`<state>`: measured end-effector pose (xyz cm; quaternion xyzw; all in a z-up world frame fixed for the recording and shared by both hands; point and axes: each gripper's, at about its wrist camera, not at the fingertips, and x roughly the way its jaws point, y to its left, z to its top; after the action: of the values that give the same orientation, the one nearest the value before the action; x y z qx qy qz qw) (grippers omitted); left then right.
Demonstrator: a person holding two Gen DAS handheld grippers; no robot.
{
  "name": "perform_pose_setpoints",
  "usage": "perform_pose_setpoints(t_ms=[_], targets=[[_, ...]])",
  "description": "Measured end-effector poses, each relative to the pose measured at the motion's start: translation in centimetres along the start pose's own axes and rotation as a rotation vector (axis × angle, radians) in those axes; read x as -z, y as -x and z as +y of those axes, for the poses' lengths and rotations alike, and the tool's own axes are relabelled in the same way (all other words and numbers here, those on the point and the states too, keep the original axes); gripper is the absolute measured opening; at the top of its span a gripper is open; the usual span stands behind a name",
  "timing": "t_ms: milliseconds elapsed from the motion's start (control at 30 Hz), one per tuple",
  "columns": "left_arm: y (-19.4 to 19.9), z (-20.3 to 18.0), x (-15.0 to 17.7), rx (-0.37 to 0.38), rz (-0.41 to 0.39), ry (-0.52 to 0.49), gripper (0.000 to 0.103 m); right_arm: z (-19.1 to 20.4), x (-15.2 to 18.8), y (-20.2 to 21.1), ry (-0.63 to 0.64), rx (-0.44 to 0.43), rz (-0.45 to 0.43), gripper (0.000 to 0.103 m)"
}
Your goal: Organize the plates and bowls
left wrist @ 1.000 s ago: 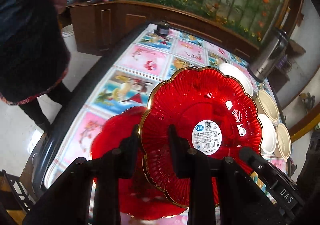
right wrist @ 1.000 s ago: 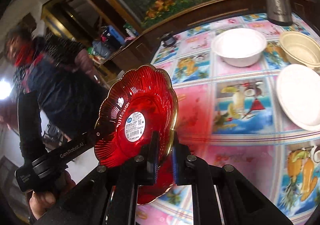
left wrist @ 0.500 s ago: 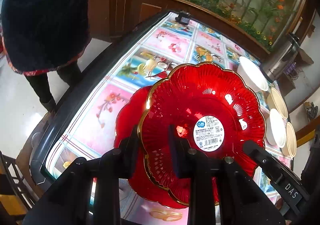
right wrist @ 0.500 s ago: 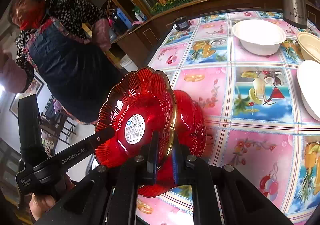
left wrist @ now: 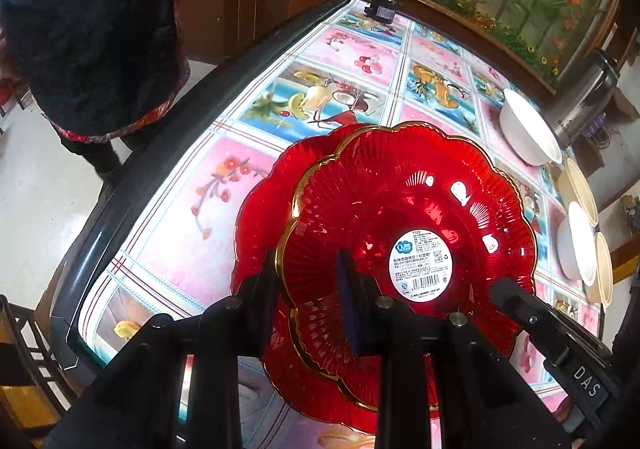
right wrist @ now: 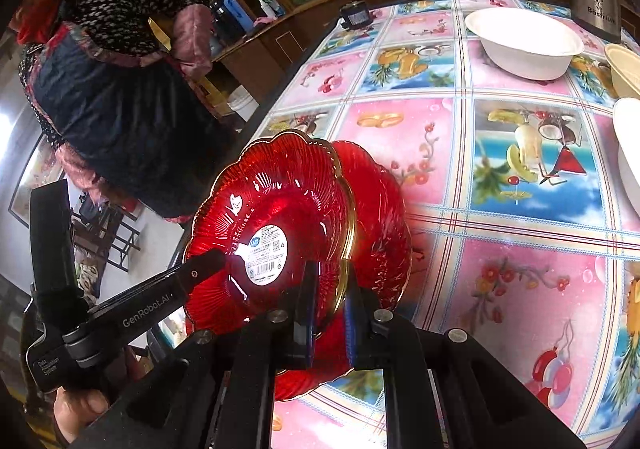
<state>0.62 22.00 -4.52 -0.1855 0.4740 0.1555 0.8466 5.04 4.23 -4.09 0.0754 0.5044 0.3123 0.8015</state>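
Holding one red plate above another.

"GenRobot.AI" on left tool; "DAS" on right tool.

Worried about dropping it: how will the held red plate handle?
The red plate looks glossy, so probably slippery at the rim where both grippers pinch it. Thin, translucent ribbing suggests light, stiff plastic, perhaps brittle. Its sticker won't aid grip.
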Motion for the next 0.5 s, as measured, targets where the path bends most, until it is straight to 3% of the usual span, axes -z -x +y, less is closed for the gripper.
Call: perform_pose_setpoints(t_ms=[500], targets=[[-1.1, -0.4, 0.3, -0.044, 0.012, -0.039, 0.025, -0.3, -0.1, -1.8, -0.007, 0.025, 0.040, 0.013]])
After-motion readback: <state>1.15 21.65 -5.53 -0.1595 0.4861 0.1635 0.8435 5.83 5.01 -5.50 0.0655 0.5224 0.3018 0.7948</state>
